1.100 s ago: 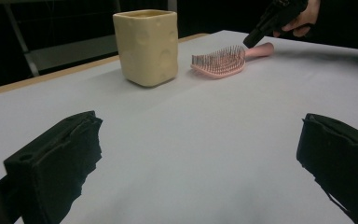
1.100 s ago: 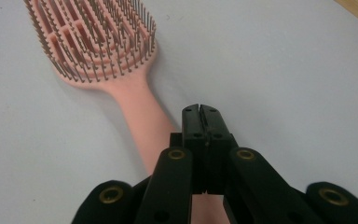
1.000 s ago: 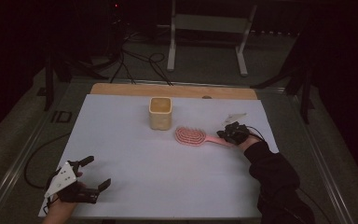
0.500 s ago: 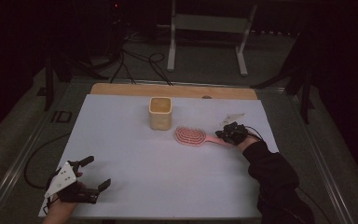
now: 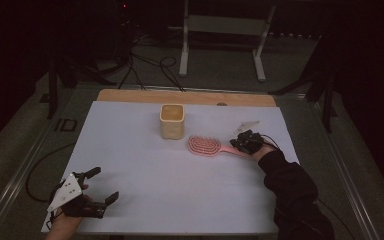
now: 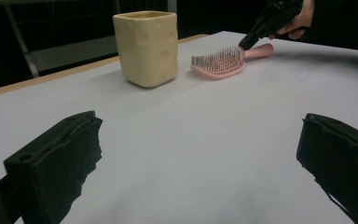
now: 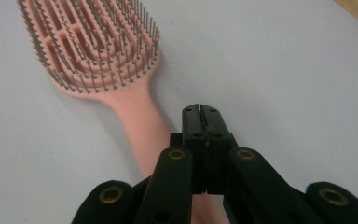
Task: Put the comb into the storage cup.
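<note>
Right tool [image 7: 200, 109]: I am holding it over the handle of the pink hairbrush, with its jaws pressed together and nothing between them; in the right gripper view the closed tips are sitting just beside the handle, above it, and I cannot tell whether they are touching it.
Right tool from above [image 5: 246, 141]: it is hovering at the handle end of the brush, toward the right edge of the desk, with my dark sleeve [image 5: 290, 185] trailing back from it.
Pink hairbrush [image 5: 206, 146]: it is lying flat on the desk, bristles facing up, head pointing left toward the cup and handle pointing right toward my right hand.
Hairbrush from the left side [image 6: 219, 62]: the bristled head is sitting near the cup, apart from it.
Yellow cup [image 5: 172, 121]: it is standing upright on the desk, just left of and behind the brush head, open top facing up.
Left tool [image 5: 100, 185]: I am resting it at the near left corner of the desk, jaws spread wide, gripping nothing, well apart from brush and cup.
Left tool's own view [image 6: 191, 154]: its two black jaws are framing bare desk.
Desk [image 5: 145, 175]: it is wearing a pale sheet, with a wooden strip showing along the far edge.
</note>
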The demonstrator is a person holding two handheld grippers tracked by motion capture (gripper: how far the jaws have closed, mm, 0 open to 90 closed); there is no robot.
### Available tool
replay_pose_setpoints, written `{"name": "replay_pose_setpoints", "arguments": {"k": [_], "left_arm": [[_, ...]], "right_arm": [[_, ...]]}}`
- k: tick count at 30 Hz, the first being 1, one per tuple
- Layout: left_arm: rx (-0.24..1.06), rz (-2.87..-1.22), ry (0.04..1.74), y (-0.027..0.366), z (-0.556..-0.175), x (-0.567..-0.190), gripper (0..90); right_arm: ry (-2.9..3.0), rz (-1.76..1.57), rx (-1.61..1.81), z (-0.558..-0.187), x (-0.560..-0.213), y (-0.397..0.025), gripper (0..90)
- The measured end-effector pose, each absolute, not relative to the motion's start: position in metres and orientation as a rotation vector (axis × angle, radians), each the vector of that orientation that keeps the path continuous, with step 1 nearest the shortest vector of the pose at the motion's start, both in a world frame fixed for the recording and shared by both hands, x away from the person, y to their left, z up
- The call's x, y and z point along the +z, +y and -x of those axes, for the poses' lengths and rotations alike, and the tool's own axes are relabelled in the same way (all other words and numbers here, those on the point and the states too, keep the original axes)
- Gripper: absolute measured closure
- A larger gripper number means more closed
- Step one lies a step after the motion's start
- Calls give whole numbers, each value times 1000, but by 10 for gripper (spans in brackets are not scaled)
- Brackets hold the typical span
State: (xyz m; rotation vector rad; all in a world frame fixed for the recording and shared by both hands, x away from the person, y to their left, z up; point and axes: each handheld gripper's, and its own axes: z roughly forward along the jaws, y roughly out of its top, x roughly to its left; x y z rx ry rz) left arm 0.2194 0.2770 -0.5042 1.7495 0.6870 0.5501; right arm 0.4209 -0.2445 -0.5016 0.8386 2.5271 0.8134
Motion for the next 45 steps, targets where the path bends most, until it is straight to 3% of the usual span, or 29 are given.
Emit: {"name": "replay_pose_setpoints", "arguments": {"k": [45], "left_arm": [[559, -1746, 688, 278, -219, -503, 0]], "right_arm": [[2564, -800, 858, -353, -507, -243, 900]]}}
